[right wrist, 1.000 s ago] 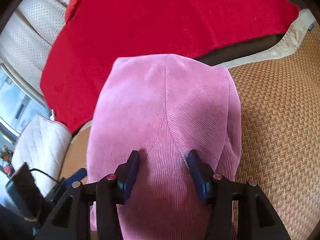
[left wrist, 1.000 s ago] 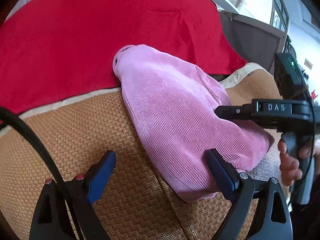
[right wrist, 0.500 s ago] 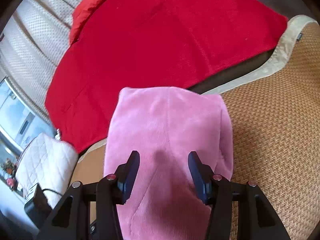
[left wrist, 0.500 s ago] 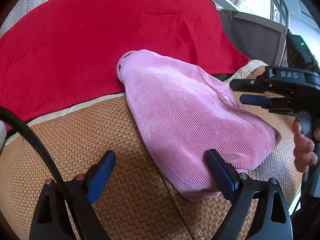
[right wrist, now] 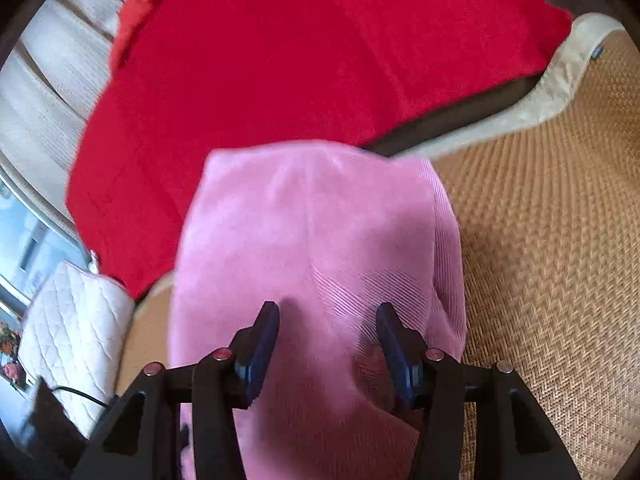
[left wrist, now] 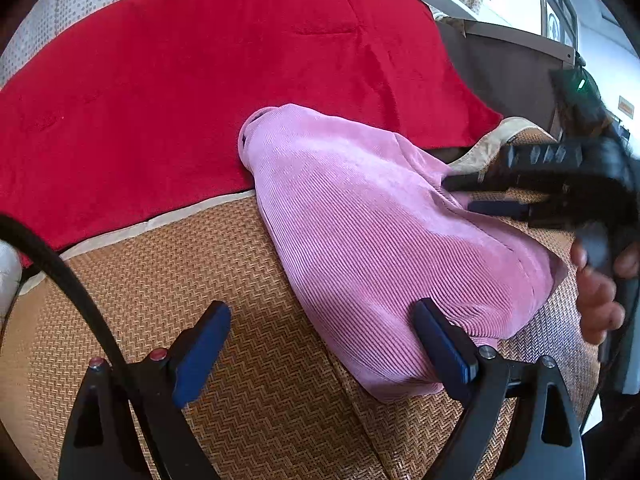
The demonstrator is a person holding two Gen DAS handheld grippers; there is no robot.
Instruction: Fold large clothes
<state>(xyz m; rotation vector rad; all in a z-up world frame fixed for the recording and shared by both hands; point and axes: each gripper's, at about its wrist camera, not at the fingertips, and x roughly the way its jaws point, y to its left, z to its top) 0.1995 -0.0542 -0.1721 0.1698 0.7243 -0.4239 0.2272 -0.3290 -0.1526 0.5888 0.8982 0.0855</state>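
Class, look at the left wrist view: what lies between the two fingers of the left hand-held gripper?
Mostly bare woven mat; the pink garment's lower edge reaches the right finger.

From my left wrist view, the right gripper (left wrist: 476, 196) now sits against the far right flank of the pink garment (left wrist: 380, 232); a second ago it reached across the garment's near right part, and half a second ago it hung clear of the cloth. The hand (left wrist: 600, 300) holding it shows more fingers. In the right wrist view, the garment (right wrist: 312, 248) fills less of the frame than a second ago, and more than half a second ago. More of the red blanket (right wrist: 300, 60) shows beyond it.
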